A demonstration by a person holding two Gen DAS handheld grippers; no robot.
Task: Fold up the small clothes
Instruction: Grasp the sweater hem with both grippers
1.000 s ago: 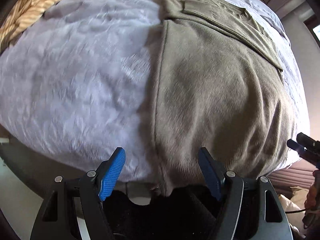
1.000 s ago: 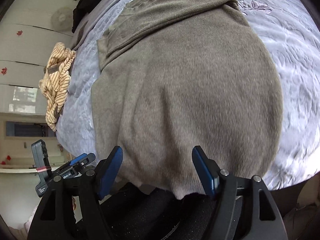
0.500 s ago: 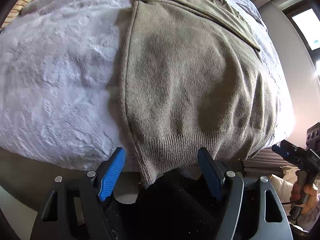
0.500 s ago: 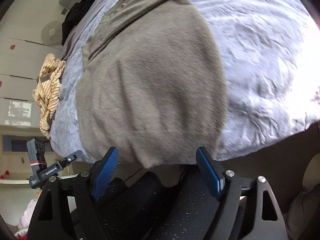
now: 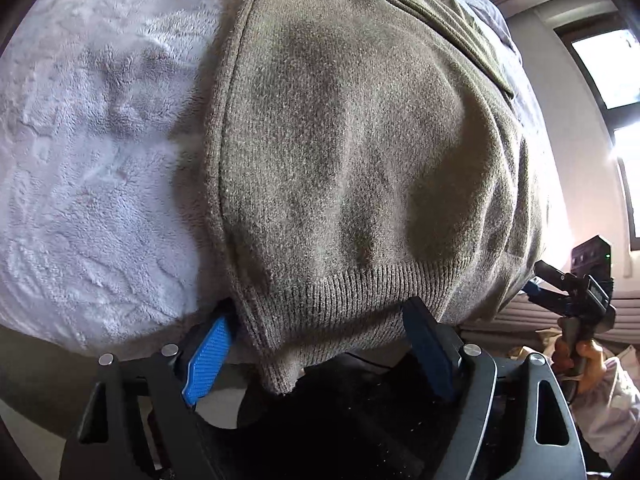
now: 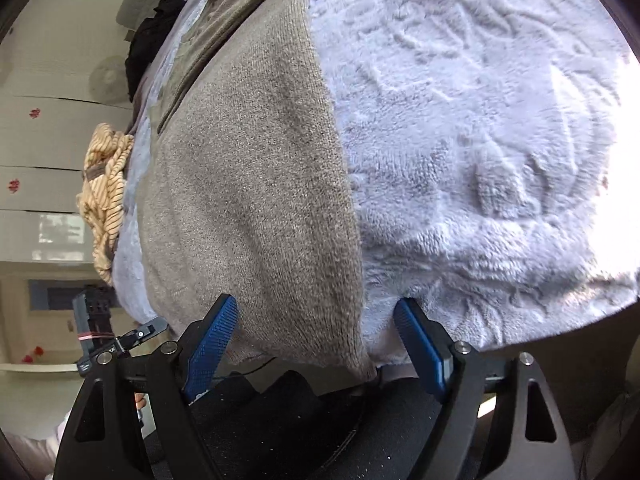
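Note:
An olive-brown knit sweater [image 5: 352, 152] lies flat on a pale lilac fleece blanket [image 5: 92, 184], with a sleeve folded across its far end. Its ribbed hem hangs over the bed's near edge. My left gripper [image 5: 318, 356] is at the hem's left corner, which sits loose between the jaws as they open wider. My right gripper [image 6: 316, 344] is at the sweater's [image 6: 248, 184] right corner, its jaws also opening around the hem edge without pressing on it. Each view shows the other gripper off to the side: the right one [image 5: 572, 292] and the left one [image 6: 116, 336].
A yellow striped garment [image 6: 104, 196] lies bunched at the blanket's [image 6: 480, 140] far left edge, and a black garment [image 6: 156, 36] sits at the bed's far end. A hand [image 5: 580, 360] holds the right gripper's handle. Windows are on the right wall.
Both grippers have come down and closer to the sweater's hem. The right one slid along the hem to the right corner. Both pairs of jaws stand slightly wider.

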